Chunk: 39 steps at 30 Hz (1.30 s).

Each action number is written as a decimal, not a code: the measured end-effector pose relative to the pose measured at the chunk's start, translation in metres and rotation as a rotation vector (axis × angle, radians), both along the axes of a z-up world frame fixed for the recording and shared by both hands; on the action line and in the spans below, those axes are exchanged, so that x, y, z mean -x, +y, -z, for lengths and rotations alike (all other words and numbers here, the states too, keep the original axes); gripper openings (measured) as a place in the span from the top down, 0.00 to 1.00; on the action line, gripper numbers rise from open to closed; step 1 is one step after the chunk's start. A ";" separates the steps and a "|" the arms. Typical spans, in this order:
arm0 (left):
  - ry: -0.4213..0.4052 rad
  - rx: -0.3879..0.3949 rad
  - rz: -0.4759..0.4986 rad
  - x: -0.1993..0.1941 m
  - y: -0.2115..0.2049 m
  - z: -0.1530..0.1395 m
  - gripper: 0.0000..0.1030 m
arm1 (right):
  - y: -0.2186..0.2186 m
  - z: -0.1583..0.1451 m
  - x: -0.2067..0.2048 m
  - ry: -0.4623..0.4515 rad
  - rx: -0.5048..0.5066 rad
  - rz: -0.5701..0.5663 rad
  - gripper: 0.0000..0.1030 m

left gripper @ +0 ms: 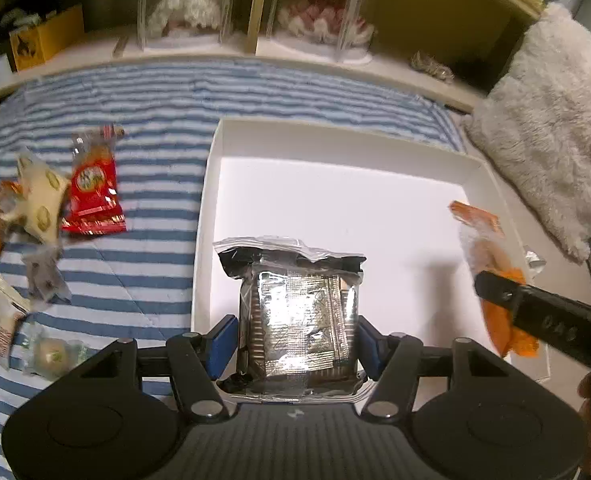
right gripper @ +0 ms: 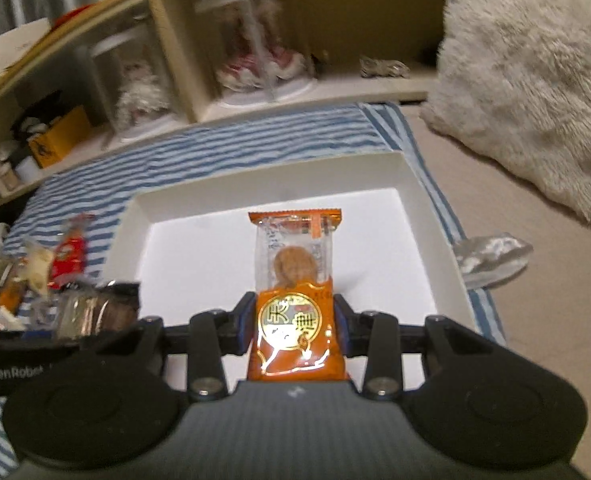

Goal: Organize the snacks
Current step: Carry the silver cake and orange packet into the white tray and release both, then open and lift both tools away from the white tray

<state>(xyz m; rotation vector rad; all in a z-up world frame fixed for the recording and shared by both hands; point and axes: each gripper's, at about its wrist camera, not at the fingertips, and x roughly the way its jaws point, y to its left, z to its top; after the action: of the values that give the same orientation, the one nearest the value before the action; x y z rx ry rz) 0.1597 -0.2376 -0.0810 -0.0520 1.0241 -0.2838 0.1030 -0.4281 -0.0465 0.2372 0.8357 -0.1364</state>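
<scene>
- The left tool (left gripper: pixel 297 336) is clamping a silver foil-wrapped snack packet (left gripper: pixel 295 308) above the near part of the white box (left gripper: pixel 215 152); light, crinkly, slippery, so it is being held by its sides.
- The right tool (right gripper: pixel 293 320) is pinching one orange cookie packet (right gripper: pixel 293 280), soft and crushable, over the box.
- Roughly seven packets, including a red snack packet (left gripper: pixel 93 196), are lying on the striped bedspread (left gripper: pixel 155 92), left.

Light: dim, warm room | glare: white tray (left gripper: pixel 471 176) floor blew out, foil packet (left gripper: pixel 299 320) glinted | shadows: soft on tray | blur: loose snacks (left gripper: pixel 91 192) smeared, shelf (right gripper: pixel 255 92) soft | edges: fisheye-bowed, dark corners
</scene>
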 end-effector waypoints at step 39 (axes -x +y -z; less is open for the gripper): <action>-0.035 -0.064 0.083 -0.008 -0.002 0.004 0.00 | -0.031 0.037 -0.036 0.119 0.123 0.100 0.23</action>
<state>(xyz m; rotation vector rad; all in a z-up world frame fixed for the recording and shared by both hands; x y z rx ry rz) 0.1681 -0.2401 -0.0853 0.0536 1.0008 -0.3266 0.1386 -0.4591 -0.0832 0.1564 0.9310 -0.2966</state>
